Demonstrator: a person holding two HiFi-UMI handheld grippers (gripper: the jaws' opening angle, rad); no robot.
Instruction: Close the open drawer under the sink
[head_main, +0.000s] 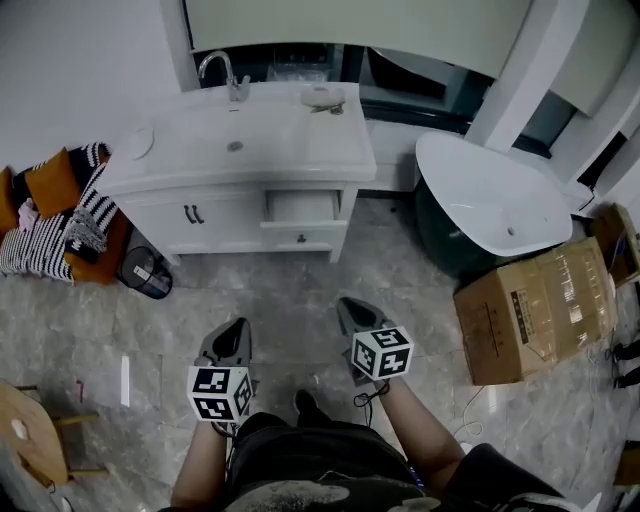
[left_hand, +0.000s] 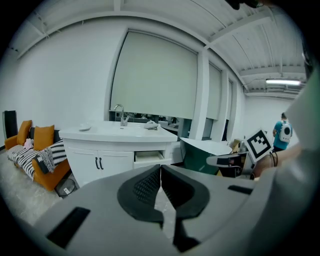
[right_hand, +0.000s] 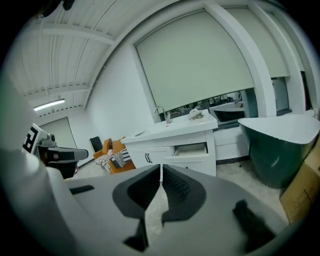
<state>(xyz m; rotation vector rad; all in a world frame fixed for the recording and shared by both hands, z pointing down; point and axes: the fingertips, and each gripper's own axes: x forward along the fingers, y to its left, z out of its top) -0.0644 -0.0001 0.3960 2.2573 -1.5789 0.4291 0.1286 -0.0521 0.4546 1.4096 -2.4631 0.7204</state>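
Drawer (head_main: 303, 232): white, boxy, smooth-fronted with a small dark knob. It sits at the right end of the vanity (head_main: 215, 215), just under the countertop, and is pulled partway out.
Drawer's heading: its long axis runs side to side along the cabinet front. The open end juts toward the person, front panel facing them.
Vanity: glossy white with a curved front edge and two dark bar handles on the doors. A shallow basin (head_main: 235, 140) sits in the top, with a chrome faucet (head_main: 222, 70) behind it.
Floor (head_main: 300, 290): grey marbled tiles, slightly shiny.
Left gripper (head_main: 238, 325): grey shell, black ribbed pads — jaws pressed together, nothing between them, well short of the drawer.
Right gripper (head_main: 347, 303): same build, jaws closed tight on nothing, also well apart from the drawer.
Nearby: an oval bathtub (head_main: 490, 205), dark outside and white inside, stands at the right — a taped cardboard box (head_main: 535, 310) is just beside it.
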